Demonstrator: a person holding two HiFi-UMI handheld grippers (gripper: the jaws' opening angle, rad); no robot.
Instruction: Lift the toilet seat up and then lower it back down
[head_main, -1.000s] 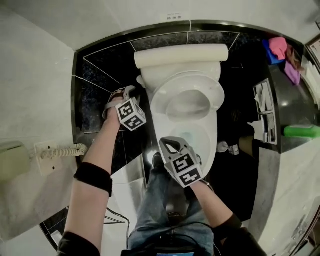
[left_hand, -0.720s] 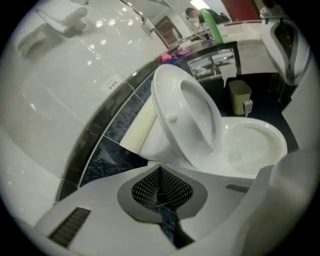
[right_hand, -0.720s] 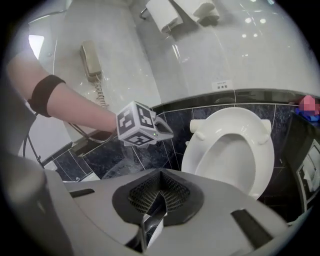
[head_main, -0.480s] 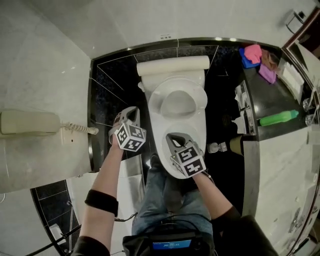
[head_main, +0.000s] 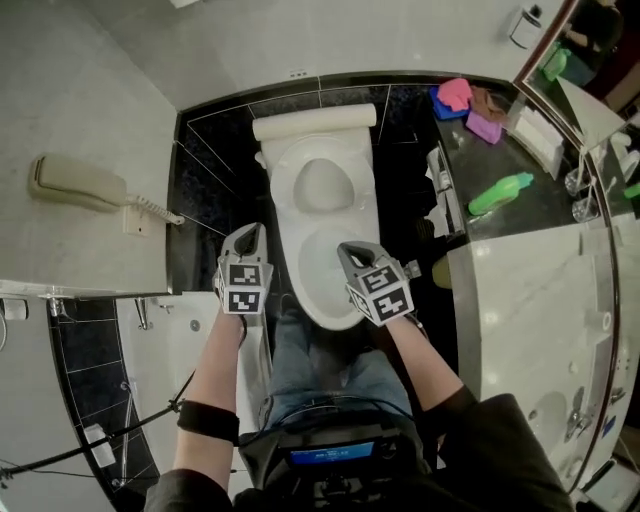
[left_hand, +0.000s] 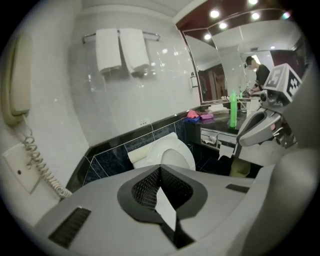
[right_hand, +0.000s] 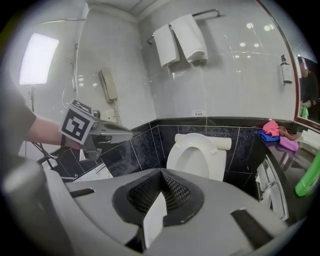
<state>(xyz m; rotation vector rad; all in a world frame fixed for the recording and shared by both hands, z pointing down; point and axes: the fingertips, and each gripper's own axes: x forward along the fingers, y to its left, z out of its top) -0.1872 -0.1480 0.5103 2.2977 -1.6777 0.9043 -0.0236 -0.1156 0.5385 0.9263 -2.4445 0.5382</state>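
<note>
I see a white toilet (head_main: 318, 215), black speckled wall tiles (head_main: 215, 150), a green bottle (head_main: 502, 192), a pink cloth (head_main: 455, 93) and a beige telephone (head_main: 72, 182).

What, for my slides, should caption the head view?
Left gripper and right gripper, both shut, facing a toilet, seat raised.

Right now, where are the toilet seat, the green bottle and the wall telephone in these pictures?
toilet seat (right_hand: 196, 138): right gripper view, upper rim of the ring.
green bottle (head_main: 502, 193): head view, middle of its body.
wall telephone (head_main: 80, 185): head view, middle of the handset.
</note>
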